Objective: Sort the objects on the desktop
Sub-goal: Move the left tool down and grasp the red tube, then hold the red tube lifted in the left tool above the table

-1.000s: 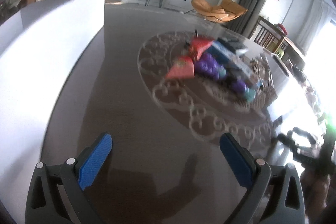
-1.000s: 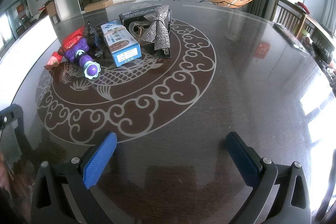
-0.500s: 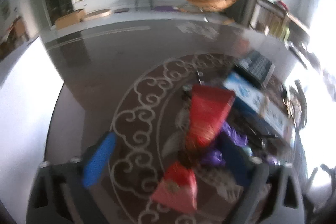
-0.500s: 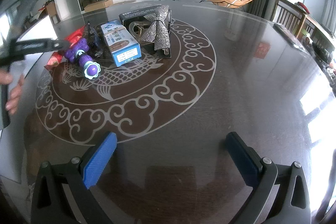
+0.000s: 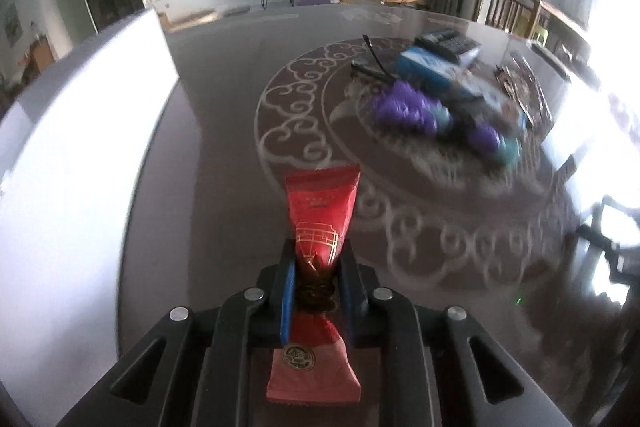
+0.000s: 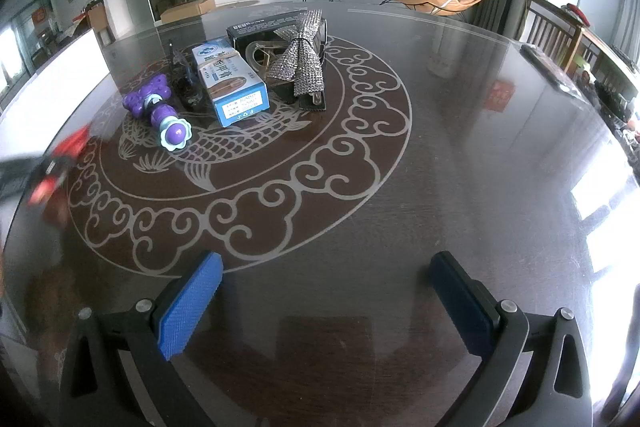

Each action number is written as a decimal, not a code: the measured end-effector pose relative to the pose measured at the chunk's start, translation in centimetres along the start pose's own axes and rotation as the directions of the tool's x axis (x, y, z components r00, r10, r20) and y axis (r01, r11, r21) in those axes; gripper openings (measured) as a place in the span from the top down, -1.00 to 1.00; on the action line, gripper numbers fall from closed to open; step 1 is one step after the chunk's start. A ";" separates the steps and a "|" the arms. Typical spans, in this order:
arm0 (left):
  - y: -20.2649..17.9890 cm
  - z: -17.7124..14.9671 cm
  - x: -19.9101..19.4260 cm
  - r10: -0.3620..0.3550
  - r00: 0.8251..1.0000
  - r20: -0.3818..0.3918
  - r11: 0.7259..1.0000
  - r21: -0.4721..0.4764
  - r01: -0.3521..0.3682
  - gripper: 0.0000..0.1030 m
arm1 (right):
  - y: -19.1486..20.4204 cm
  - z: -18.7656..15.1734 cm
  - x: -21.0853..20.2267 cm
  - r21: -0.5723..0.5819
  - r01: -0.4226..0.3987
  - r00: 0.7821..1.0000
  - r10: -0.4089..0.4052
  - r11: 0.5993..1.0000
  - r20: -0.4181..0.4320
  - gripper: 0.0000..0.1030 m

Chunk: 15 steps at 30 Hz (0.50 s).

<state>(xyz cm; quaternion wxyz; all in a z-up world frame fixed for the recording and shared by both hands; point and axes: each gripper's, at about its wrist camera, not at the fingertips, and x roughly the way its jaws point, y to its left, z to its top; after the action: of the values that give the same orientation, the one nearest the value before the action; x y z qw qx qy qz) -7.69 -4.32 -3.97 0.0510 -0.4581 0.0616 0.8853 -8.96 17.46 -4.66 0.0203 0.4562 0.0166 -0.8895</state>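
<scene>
The left gripper [image 5: 316,267] has just closed its jaws on a red snack packet [image 5: 322,211], pinching it at its middle so both ends stick out, above the dark table [image 5: 224,147] near a white box wall [image 5: 80,131] on the left. The right gripper [image 6: 326,291] hangs over bare table with jaws wide apart and nothing between them. Farther off lie a purple toy [image 6: 158,107], a blue-and-white box [image 6: 230,83] and what seems a sequined bow [image 6: 300,63], grouped close together.

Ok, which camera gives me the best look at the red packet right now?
The left wrist view. The red packet fills the centre there, pinched at its waist in the left gripper, print partly readable. The right wrist view shows it only as a small red blur at the far left edge.
</scene>
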 end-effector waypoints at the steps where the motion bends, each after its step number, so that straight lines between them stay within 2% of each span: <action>1: 0.3 -0.3 -0.4 0.018 1.000 0.009 1.000 0.009 -0.018 0.43 | 0.0 0.0 0.0 0.000 0.000 1.000 0.000 1.000 0.000 -1.00; 2: 0.4 -0.4 -0.4 0.050 0.999 0.019 0.999 0.018 -0.050 0.28 | 0.0 0.0 0.0 0.000 0.000 1.000 0.000 1.000 0.000 -1.00; 4: 0.8 0.1 0.0 0.113 0.993 0.032 0.993 0.022 -0.113 -0.58 | 0.0 0.0 0.0 0.000 0.000 1.000 0.000 1.000 0.000 -1.00; 5: 1.1 0.2 0.4 0.107 0.994 0.031 0.994 0.015 -0.107 -0.73 | 0.0 0.0 0.0 0.000 0.000 1.000 0.000 1.000 0.000 -1.00; 8: 2.9 0.1 1.2 0.008 1.000 0.025 0.998 -0.059 -0.006 -0.80 | 0.0 0.0 0.0 0.000 0.000 1.000 0.000 1.000 0.000 -1.00; 9: 3.6 0.2 1.5 -0.024 1.000 0.016 0.996 -0.084 0.025 -0.91 | 0.0 0.0 0.0 0.000 0.000 1.000 0.000 1.000 0.000 -1.00; 10: 3.9 0.3 1.8 -0.030 1.000 0.006 0.996 -0.082 0.031 -1.00 | 0.0 0.0 0.0 0.000 0.000 1.000 0.000 1.000 0.000 -1.00; 15: 3.3 -0.1 1.8 -0.024 1.000 0.004 0.997 -0.067 0.024 -1.00 | 0.0 0.0 0.0 0.000 0.000 1.000 0.000 1.000 0.000 -1.00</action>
<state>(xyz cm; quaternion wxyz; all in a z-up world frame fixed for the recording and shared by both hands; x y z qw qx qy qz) -9.09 -7.53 -5.29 0.0464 -0.4589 0.0261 0.8869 -8.91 17.47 -4.64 0.0202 0.4562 0.0166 -0.8895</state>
